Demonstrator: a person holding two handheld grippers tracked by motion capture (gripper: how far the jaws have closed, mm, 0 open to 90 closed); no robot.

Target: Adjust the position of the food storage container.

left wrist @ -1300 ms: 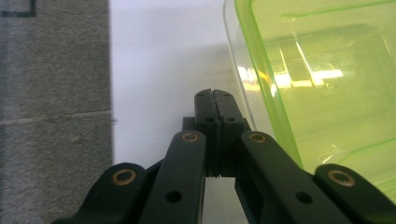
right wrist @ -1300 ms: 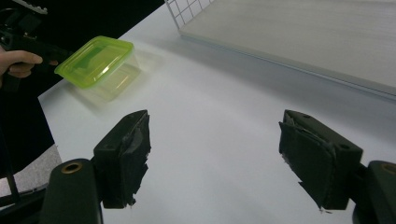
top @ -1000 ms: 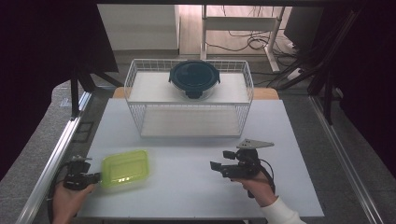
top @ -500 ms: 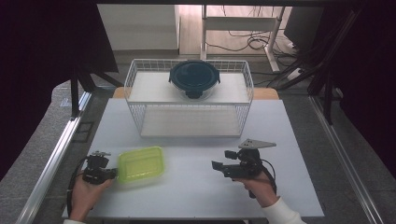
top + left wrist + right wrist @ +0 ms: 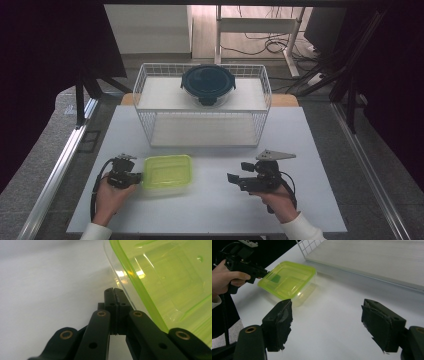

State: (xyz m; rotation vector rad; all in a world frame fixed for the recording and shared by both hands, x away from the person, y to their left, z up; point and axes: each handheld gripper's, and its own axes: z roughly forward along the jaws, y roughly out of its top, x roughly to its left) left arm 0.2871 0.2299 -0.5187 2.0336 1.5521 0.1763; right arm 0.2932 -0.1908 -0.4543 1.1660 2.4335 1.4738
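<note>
My left gripper (image 5: 134, 176), jaws closed, touches the left rim of the light, slippery plastic box (image 5: 167, 171) near the tabletop's front-left edge, so I would grip its stiffer rim; my right gripper (image 5: 239, 173) waits wide open, empty.

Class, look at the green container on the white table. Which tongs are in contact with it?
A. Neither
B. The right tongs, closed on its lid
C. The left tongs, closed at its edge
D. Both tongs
C: the left tongs sit closed against the green container at its near edge, while the right tongs stand open, apart from it.
</note>
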